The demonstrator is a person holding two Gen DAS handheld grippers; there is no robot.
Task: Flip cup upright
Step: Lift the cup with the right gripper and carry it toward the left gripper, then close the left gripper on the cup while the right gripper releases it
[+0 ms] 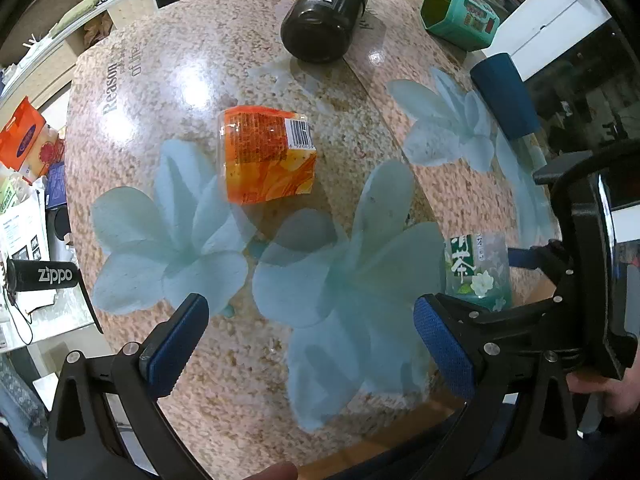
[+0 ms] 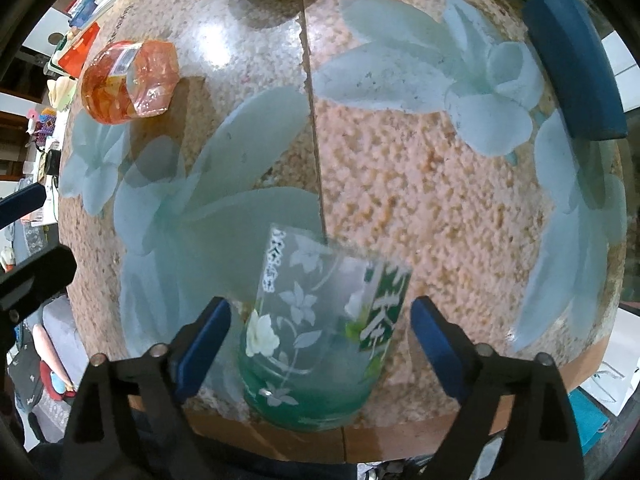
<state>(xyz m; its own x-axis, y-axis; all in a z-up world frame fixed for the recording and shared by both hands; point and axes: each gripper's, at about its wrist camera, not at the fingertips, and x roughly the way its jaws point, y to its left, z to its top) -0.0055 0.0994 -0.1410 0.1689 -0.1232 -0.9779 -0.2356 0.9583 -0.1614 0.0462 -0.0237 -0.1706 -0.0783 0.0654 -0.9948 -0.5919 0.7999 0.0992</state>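
A clear cup with green lettering and white flowers (image 2: 320,332) stands near the table's front edge, green base toward the camera. My right gripper (image 2: 320,344) is open, its blue pads on either side of the cup, apart from it. The cup also shows in the left wrist view (image 1: 478,270), with the right gripper's body (image 1: 580,256) around it. My left gripper (image 1: 308,340) is open and empty over the table's front. An orange-labelled clear cup (image 1: 266,154) lies on its side mid-table; it also shows in the right wrist view (image 2: 130,82).
A black cup (image 1: 326,12) lies at the back of the table, a green cup (image 1: 460,12) lies at the back right, and a dark blue cup (image 1: 504,96) lies at the right edge. The flower-patterned table (image 1: 360,184) has cluttered shelves to its left.
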